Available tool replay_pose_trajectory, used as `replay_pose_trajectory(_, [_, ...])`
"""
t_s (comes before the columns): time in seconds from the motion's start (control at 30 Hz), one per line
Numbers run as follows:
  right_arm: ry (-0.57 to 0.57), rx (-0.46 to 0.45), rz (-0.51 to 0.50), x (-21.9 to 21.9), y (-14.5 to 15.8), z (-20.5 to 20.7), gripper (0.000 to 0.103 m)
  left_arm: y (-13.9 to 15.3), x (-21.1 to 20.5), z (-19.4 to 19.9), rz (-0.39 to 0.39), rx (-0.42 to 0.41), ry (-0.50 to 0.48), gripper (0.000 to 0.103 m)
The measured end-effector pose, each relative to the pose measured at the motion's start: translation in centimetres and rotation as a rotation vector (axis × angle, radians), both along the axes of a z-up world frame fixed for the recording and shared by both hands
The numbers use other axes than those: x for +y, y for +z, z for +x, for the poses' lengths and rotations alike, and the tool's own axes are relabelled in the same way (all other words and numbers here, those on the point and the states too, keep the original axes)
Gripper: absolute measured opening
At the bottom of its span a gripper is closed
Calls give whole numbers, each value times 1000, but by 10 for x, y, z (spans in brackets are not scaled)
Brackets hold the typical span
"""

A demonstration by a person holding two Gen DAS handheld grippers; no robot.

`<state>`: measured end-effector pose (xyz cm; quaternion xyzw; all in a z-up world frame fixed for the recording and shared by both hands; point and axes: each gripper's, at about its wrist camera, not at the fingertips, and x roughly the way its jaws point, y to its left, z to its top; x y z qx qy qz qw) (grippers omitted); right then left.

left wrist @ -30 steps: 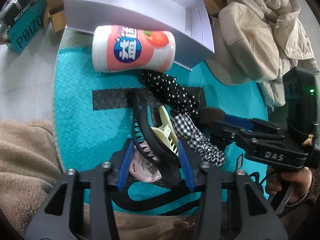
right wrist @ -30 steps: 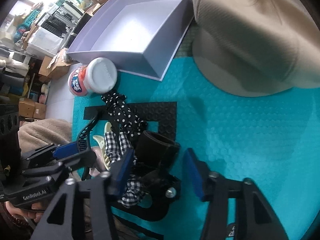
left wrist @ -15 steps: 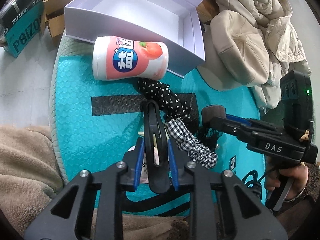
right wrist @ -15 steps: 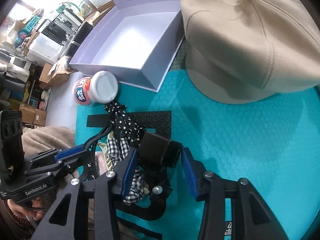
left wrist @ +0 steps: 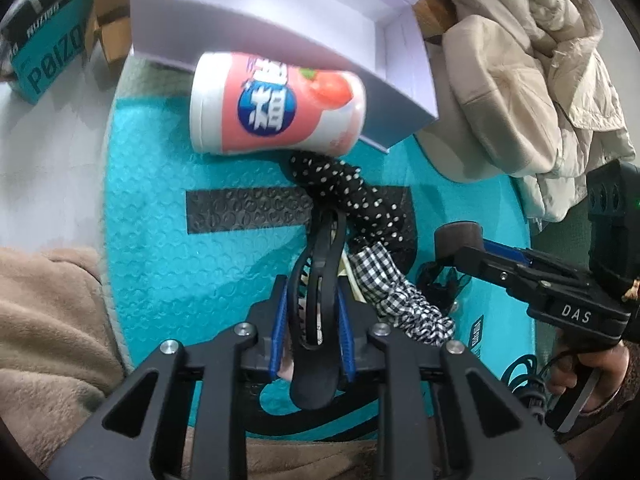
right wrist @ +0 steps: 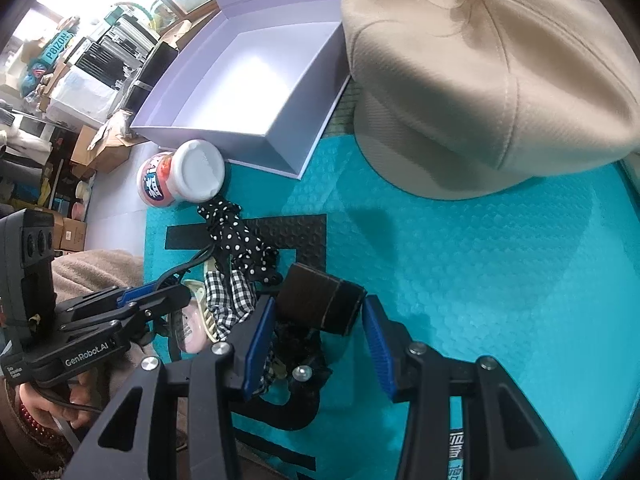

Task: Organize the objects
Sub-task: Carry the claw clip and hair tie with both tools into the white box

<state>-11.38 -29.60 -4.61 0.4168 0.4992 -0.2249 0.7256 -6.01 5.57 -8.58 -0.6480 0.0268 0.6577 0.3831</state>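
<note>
My left gripper [left wrist: 312, 300] is shut on a black claw hair clip [left wrist: 320, 264], which stands upright between the blue pads. Beside it lie a checked scrunchie [left wrist: 396, 296], a polka-dot scrunchie [left wrist: 348, 192] and a cream claw clip [right wrist: 200, 300]. My right gripper [right wrist: 318, 320] is shut on a dark brown roll [right wrist: 324, 300]; the left wrist view shows that roll [left wrist: 458, 236] at its fingertips. A pink gum bottle [left wrist: 276, 108] lies on its side against the open lavender box [right wrist: 256, 80]. All of this rests on a teal bubble mat [right wrist: 460, 280].
A cream cap [right wrist: 492, 72] sits on the mat right of the box, with a pale jacket [left wrist: 560, 80] behind it. A beige fleece blanket [left wrist: 48, 320] borders the mat at the near left. Cartons and a teal box [left wrist: 48, 52] stand on the floor beyond.
The left jaws have closed on the black hair clip, pressing its two halves together. The right gripper has kept hold of the brown roll.
</note>
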Motion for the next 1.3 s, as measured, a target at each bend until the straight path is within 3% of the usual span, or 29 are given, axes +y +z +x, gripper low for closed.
replay_pose_trajectory(0.63, [34, -79, -36, 4, 37, 3, 45, 60, -9, 4, 28, 93, -26, 20])
replay_pose_trajectory(1.3, [141, -183, -113, -4, 115, 27, 45, 118, -9, -20, 47, 174, -53, 20])
